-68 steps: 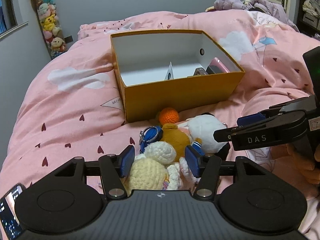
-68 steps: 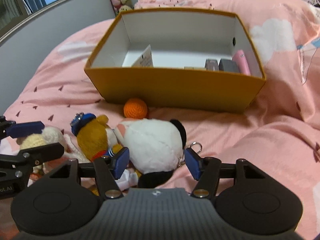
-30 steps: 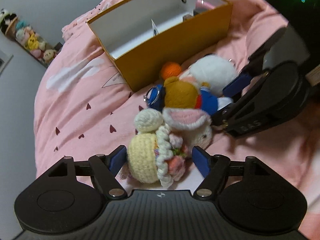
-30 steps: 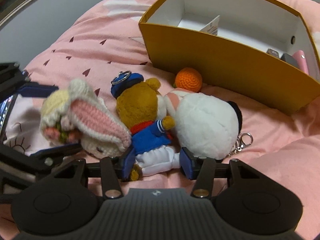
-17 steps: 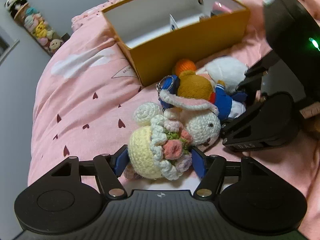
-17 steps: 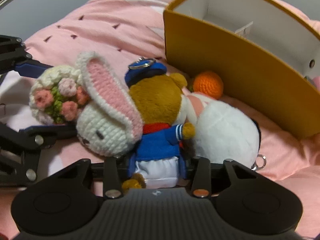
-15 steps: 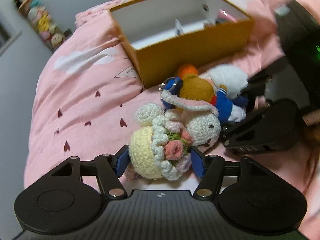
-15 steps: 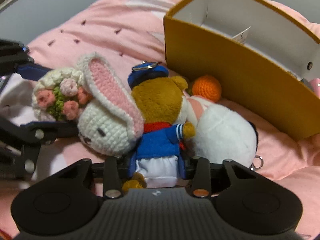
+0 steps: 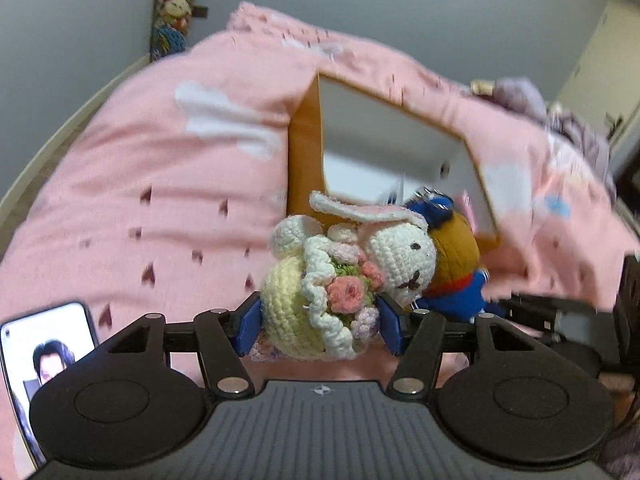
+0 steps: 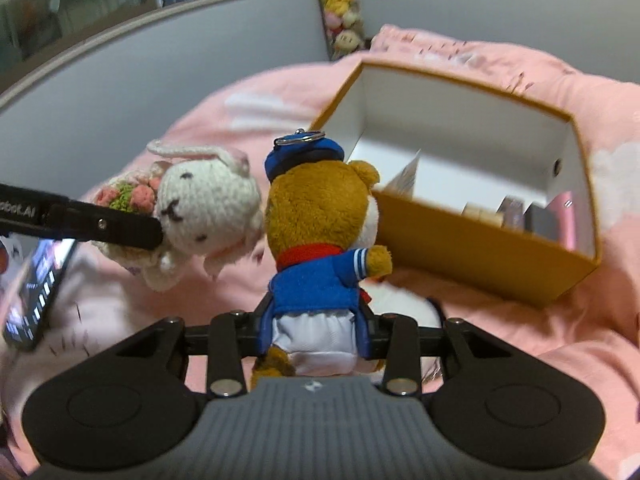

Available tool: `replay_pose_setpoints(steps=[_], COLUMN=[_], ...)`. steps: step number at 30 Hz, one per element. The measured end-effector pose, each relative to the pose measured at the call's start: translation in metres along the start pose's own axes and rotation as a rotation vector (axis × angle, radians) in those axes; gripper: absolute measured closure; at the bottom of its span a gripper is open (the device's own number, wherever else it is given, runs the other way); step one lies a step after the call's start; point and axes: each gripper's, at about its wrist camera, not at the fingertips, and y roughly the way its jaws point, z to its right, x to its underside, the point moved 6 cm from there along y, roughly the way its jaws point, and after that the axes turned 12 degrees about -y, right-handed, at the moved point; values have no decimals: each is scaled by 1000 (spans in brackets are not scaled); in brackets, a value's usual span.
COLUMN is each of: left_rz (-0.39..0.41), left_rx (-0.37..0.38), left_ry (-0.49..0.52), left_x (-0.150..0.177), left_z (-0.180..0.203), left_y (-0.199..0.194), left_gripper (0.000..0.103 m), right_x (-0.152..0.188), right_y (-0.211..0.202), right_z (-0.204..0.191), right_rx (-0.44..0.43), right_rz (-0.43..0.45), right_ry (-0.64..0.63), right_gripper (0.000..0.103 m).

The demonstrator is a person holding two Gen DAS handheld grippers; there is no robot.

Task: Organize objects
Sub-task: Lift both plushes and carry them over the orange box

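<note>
Both toys are off the bed now; half a second ago they were still lying on the pink duvet in a heap with the white plush. Left gripper is clamped on the crochet bunny, pads squeezing the yellow body below the flower collar, head and long ear sticking out toward the far right. Right gripper is clamped on the sailor bear at its white shorts, bear upright, keyring on top of the blue cap. In the right wrist view the bunny hangs just left of the bear, touching or nearly so; can't tell which. The orange box sits far right of both toys, open top, white inside, a card and a few small items along its right end, left part free. The white plush stays on the duvet, mostly hidden behind the bear. A phone lies near left. My read: pick phase is done for two items, next is carry over the rim and drop, one at a time to avoid the grippers colliding.
</note>
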Motion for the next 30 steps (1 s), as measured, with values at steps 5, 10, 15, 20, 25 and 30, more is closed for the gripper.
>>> replay_pose_setpoints(steps=[5, 10, 15, 20, 25, 30], left_rz=[84, 142, 179, 165, 98, -24], left_rx=[40, 109, 115, 85, 40, 13], left_ry=[-20, -33, -7, -56, -110, -122], left_x=[-36, -73, -105, -125, -130, -125], left_z=[21, 52, 84, 97, 98, 95], left_y=[-3, 8, 42, 99, 155, 196], left_gripper=[35, 34, 34, 35, 35, 33], right_x=[-27, -57, -82, -96, -96, -85], right_y=[-18, -19, -7, 23, 67, 101], right_z=[24, 57, 98, 138, 173, 187], right_rx=[3, 25, 84, 109, 121, 96], right_rz=[80, 136, 153, 120, 44, -53], right_ry=[63, 129, 168, 241, 297, 317], right_gripper=[62, 62, 62, 62, 62, 62])
